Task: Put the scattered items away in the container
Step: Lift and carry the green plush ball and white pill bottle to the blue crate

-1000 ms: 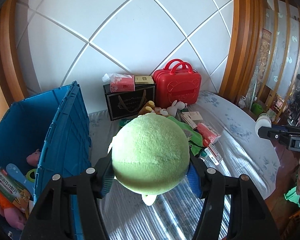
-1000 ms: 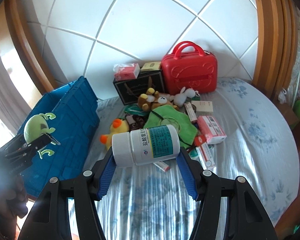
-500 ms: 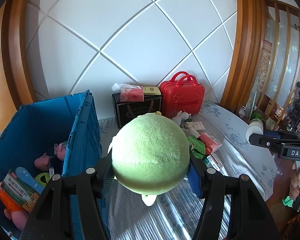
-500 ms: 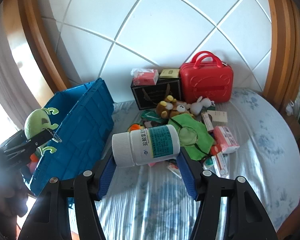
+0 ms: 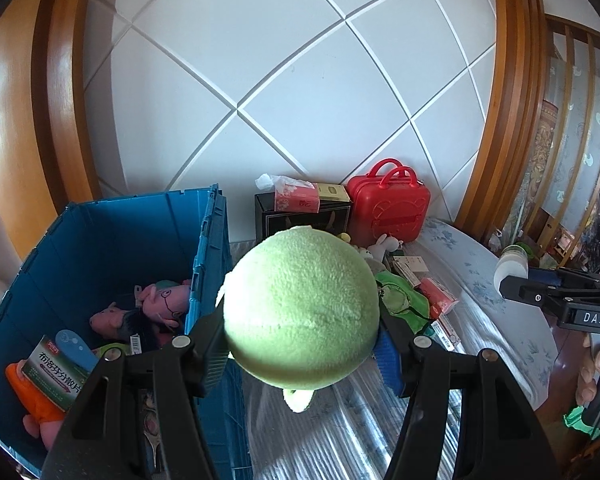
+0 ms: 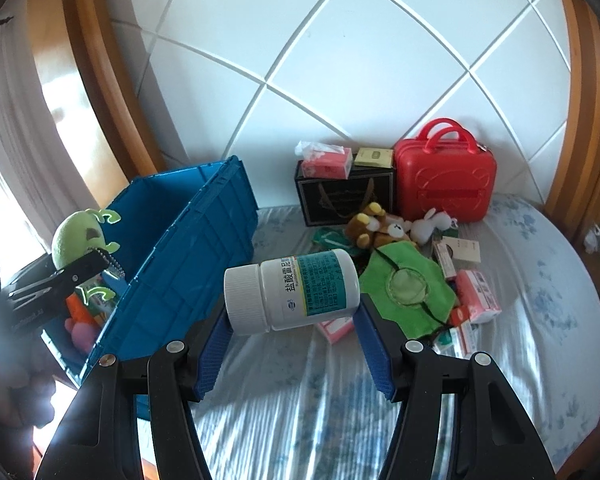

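Note:
My left gripper [image 5: 300, 344] is shut on a round green plush toy [image 5: 302, 304] and holds it in the air by the right wall of the blue crate [image 5: 204, 256]. In the right wrist view the same green plush toy [image 6: 78, 236] hangs above the crate's open top [image 6: 188, 216]. My right gripper [image 6: 294, 332] is shut on a white medicine bottle [image 6: 296, 290], lying sideways, above the bed to the right of the crate. The crate holds pink plush pigs [image 5: 152, 308], a medicine box [image 5: 56, 372] and an orange toy [image 5: 32, 396].
On the bed lie a green cloth pouch [image 6: 408, 284], plush bears [image 6: 380, 228], a white bunny [image 6: 432, 222] and several medicine boxes [image 6: 476, 292]. A red mini suitcase [image 6: 444, 176] and a black gift bag [image 6: 344, 196] with a tissue pack stand at the headboard.
My left gripper has risen and swung left with the green plush, so the crate's inside shows more. My right gripper has moved left toward the crate with the bottle.

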